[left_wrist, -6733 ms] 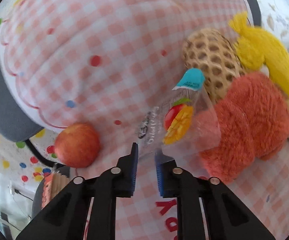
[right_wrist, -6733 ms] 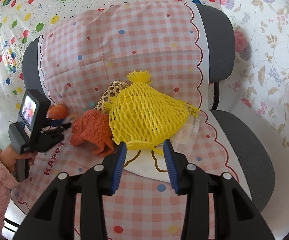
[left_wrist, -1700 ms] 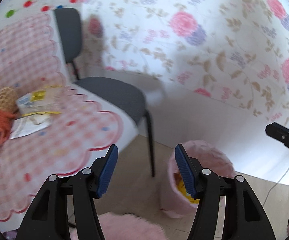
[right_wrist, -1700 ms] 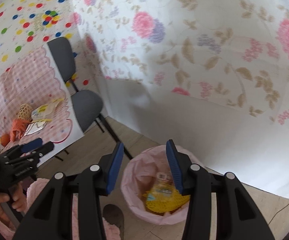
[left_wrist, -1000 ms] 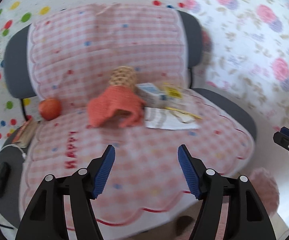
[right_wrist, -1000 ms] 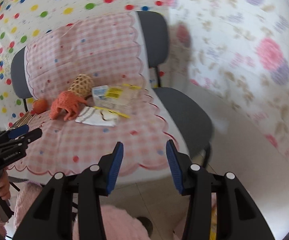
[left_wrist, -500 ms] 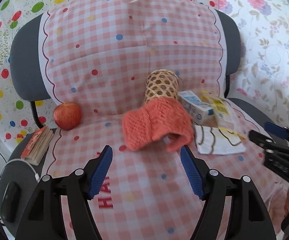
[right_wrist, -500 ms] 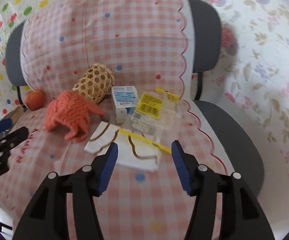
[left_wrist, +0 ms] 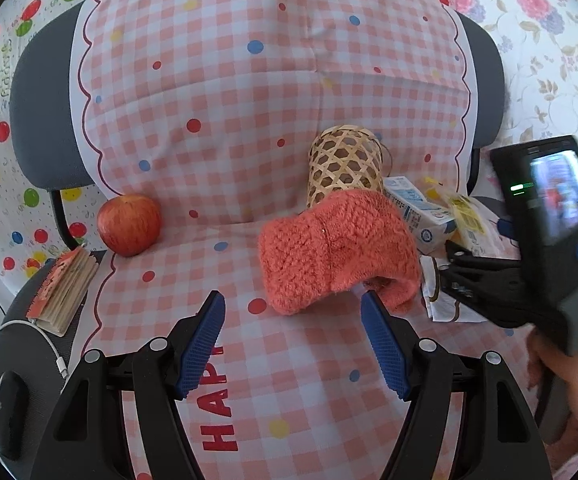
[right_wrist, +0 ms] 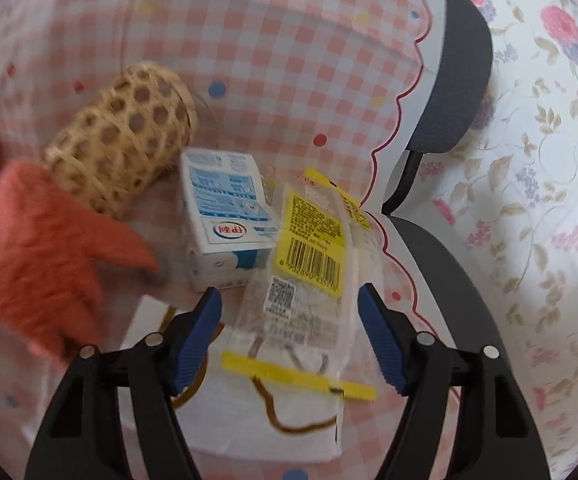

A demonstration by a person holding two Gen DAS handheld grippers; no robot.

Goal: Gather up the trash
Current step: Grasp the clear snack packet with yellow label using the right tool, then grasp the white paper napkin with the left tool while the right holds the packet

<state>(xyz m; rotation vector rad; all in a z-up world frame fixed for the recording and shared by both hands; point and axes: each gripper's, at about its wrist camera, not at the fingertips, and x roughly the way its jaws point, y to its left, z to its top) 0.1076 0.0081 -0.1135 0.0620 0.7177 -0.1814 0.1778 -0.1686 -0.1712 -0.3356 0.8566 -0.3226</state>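
Trash, namely a clear plastic wrapper with yellow label and barcode [right_wrist: 309, 272], lay on the pink gingham chair cover [right_wrist: 289, 80] beside a blue-and-white milk carton [right_wrist: 225, 232], partly over a white napkin [right_wrist: 249, 420] and near the cover's scalloped right edge. The right gripper [right_wrist: 289, 336] hovered above it, jaws just widened, nothing gripped. The left gripper [left_wrist: 293, 340] stood wide and empty before an orange knitted cloth [left_wrist: 337, 248] leaning against a woven bamboo cylinder [left_wrist: 345, 164]; a red apple [left_wrist: 129, 224] sat well apart, leaving open cover between.
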